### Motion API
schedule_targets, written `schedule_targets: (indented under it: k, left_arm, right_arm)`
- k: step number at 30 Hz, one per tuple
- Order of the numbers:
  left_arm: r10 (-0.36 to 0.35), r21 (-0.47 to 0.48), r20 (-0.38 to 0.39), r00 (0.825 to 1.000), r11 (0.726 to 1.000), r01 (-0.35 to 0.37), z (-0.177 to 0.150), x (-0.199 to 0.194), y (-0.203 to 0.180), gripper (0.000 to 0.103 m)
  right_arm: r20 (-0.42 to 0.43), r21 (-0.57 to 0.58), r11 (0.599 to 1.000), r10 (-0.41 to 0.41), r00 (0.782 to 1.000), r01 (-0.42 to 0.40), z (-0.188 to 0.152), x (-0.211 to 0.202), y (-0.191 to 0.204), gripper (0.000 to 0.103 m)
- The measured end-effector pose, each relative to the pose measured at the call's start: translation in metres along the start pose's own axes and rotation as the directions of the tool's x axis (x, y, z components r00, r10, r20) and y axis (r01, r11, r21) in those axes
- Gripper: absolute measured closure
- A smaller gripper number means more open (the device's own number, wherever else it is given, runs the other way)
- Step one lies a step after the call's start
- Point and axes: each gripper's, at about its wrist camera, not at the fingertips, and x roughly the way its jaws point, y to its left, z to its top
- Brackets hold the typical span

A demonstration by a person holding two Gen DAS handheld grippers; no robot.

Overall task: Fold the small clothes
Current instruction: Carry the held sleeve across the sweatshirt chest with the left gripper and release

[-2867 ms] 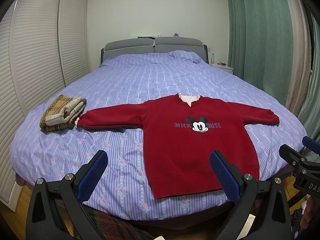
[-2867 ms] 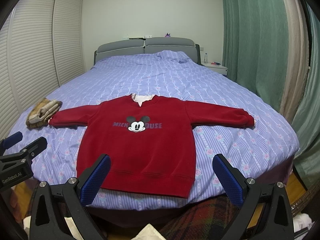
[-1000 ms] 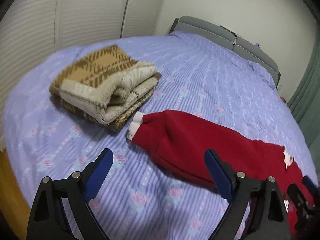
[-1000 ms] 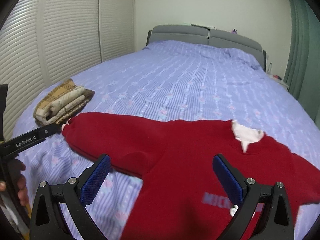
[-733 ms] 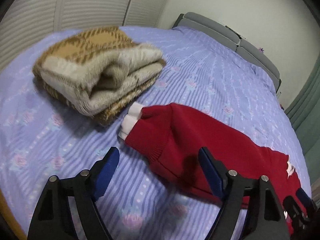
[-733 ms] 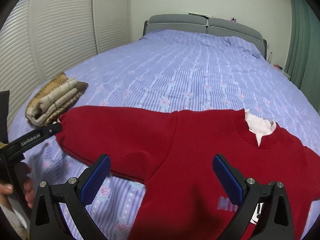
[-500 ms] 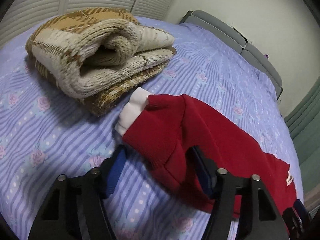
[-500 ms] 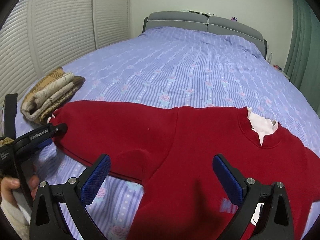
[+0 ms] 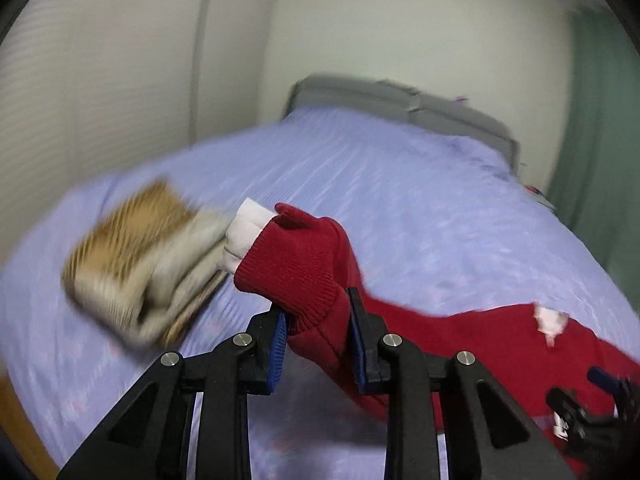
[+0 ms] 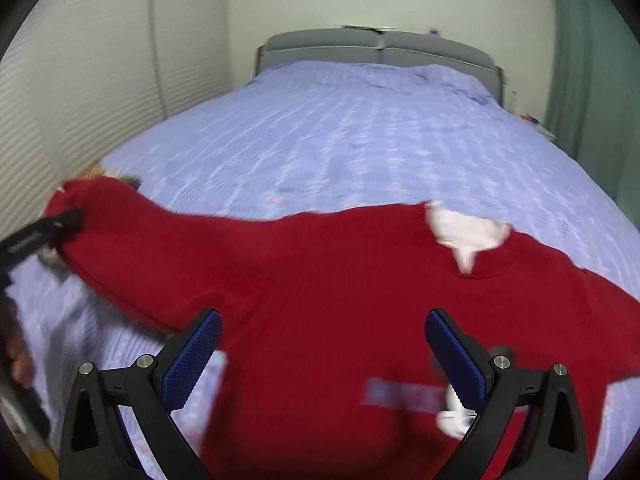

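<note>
The first sleeve fold was under way: the left tool was closing on the cuff of the red sweater, spread on the bed. Earlier it stood wide, short of the cuff. Next, probably carry the sleeve across the chest. The right tool hovered released above the body.

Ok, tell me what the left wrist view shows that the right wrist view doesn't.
Left wrist only: the left hand-held gripper closing on the red knit sweatshirt's ribbed cuff, and the folded tan-and-cream blanket seen whole. Right wrist only: the right hand-held gripper, open above the sweatshirt's chest, and the blurred chest print. Both: the lilac striped bedspread, grey headboard and white collar.
</note>
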Motion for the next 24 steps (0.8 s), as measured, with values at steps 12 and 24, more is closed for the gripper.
schedule_targets:
  k: [12,24]
  left_arm:
    - [-0.278,0.217,-0.007,0.961,0.937,0.273,-0.005,-0.017,-0.185,0.076]
    - [-0.22,0.346,-0.189,0.957,0.897,0.274,-0.084,0.034,-0.306,0.076]
  right_arm:
    - [0.08,0.174,0.966,-0.205,0.975,0.189,0.007,-0.052,-0.141,0.001]
    - [0.01,0.32,0.884,-0.362,0.932,0.34,-0.037,-0.08,-0.246,0.001]
